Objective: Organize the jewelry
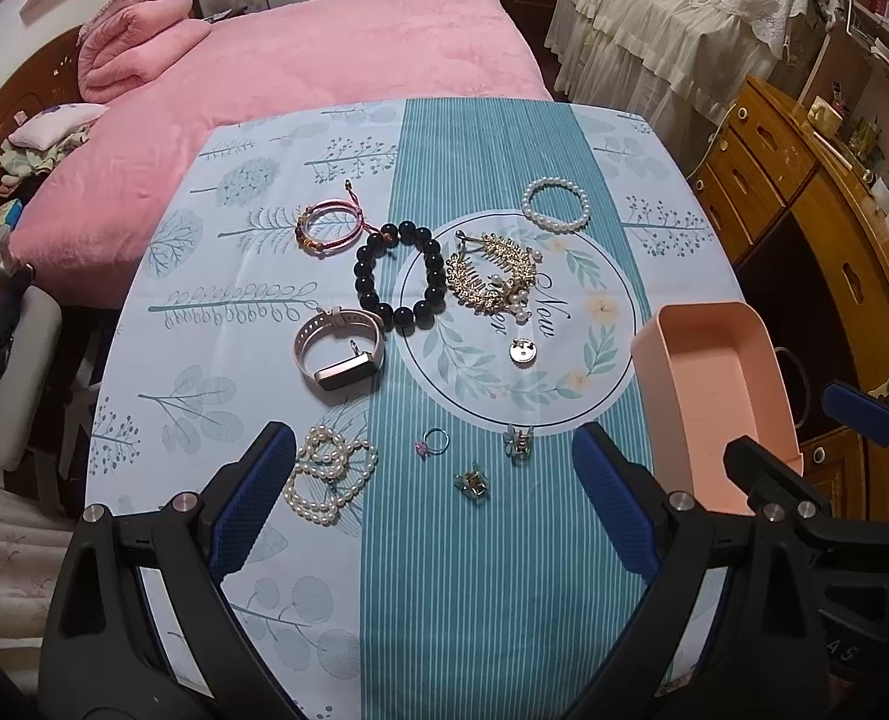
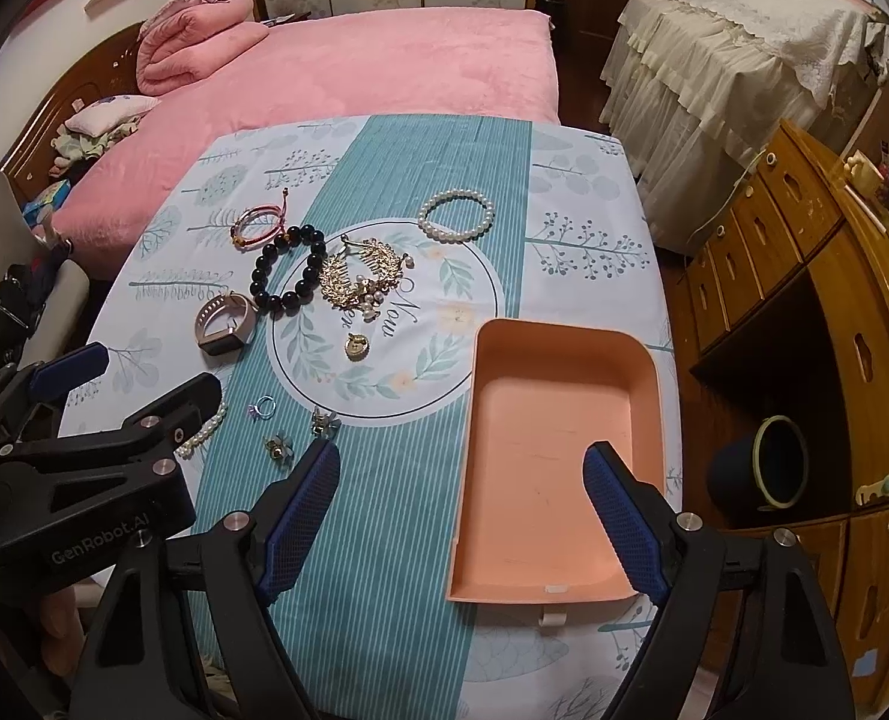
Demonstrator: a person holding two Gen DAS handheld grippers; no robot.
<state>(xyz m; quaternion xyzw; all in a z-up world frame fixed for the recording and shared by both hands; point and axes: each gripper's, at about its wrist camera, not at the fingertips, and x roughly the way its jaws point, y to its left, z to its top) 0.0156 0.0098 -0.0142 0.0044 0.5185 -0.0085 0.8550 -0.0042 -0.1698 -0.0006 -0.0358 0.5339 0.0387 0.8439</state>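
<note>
Jewelry lies spread on the patterned tablecloth (image 1: 504, 600): a black bead bracelet (image 1: 399, 276), a gold hair comb (image 1: 492, 276), a round pearl bracelet (image 1: 555, 204), a red cord bracelet (image 1: 330, 228), a pink smart band (image 1: 342, 354), a pearl strand (image 1: 330, 474), a ring (image 1: 435, 441), two small earrings (image 1: 474, 483) and a round charm (image 1: 523, 353). An empty peach tray (image 2: 546, 456) stands at the right. My left gripper (image 1: 432, 462) is open above the near items. My right gripper (image 2: 462, 474) is open over the tray's near left corner.
A pink bed (image 1: 300, 66) lies beyond the table. A wooden drawer cabinet (image 2: 804, 276) stands at the right, with a dark round bin (image 2: 774, 462) on the floor. A lace-covered piece of furniture (image 2: 744, 30) is at the back right.
</note>
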